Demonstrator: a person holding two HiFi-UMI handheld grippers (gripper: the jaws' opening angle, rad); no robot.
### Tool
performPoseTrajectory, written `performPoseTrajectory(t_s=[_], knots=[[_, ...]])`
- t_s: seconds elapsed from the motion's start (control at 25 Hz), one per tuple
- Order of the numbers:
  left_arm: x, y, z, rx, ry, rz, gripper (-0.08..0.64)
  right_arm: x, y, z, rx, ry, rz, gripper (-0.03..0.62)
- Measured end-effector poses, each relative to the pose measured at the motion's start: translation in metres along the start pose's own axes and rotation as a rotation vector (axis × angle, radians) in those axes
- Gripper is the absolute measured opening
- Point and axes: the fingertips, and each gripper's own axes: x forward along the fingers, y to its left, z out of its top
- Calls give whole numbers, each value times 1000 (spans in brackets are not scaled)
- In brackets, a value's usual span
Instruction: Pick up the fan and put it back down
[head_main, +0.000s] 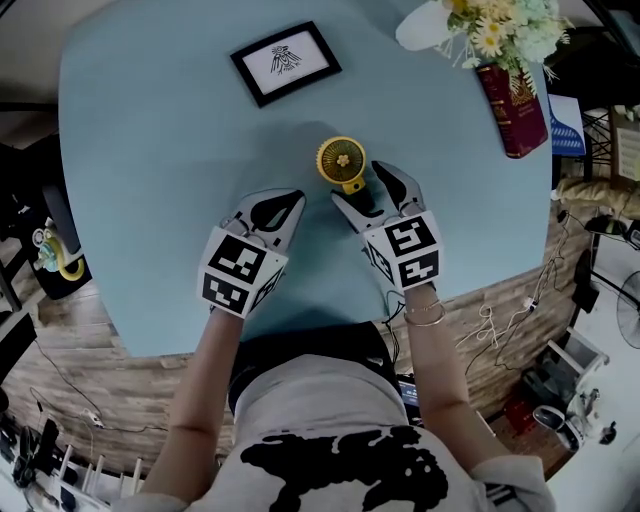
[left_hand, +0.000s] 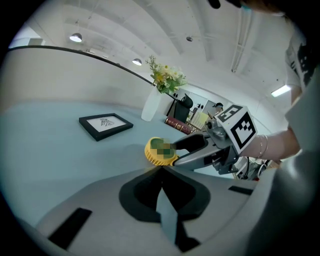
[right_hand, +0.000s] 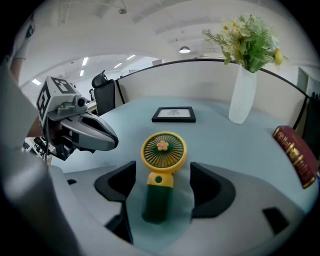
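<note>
A small yellow fan (head_main: 341, 162) with a dark green handle lies face up on the light blue table (head_main: 150, 180). My right gripper (head_main: 358, 184) is open, with one jaw on each side of the handle. In the right gripper view, the handle (right_hand: 156, 200) sits between the dark pads (right_hand: 206, 186) with a gap on both sides. My left gripper (head_main: 284, 206) rests low over the table just left of the fan, its jaws together and nothing in them. The left gripper view shows its tip (left_hand: 161, 171) pointing at the fan's head (left_hand: 159, 151).
A black picture frame (head_main: 285, 62) lies farther back on the table. A white vase of flowers (head_main: 500, 25) and a red book (head_main: 512, 105) stand at the back right. The table's front edge (head_main: 330, 335) is close to the person's body, and cables lie on the floor at right.
</note>
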Motion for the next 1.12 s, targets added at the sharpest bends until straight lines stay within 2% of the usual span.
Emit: performPoseTrajectory(t_s=[0.32,0.48,0.64,0.88,1.12], knots=[[14,-1,-5,-28,11,-16,11,18,-1,-6,-12,39,15,344],[12,1,2,-30,-20,-19,11,24,2,-10,-14,56,29,341],[14,4,2,-41,-30,-20,11,26,-1,-9,13,49,9,328],[18,7,1,-41,-31,-30,11,28,-3,-11,-22,62,-51,314],[16,18,2,-47,-45,-18,11,29,-3,-11,-21,81,-54,314]])
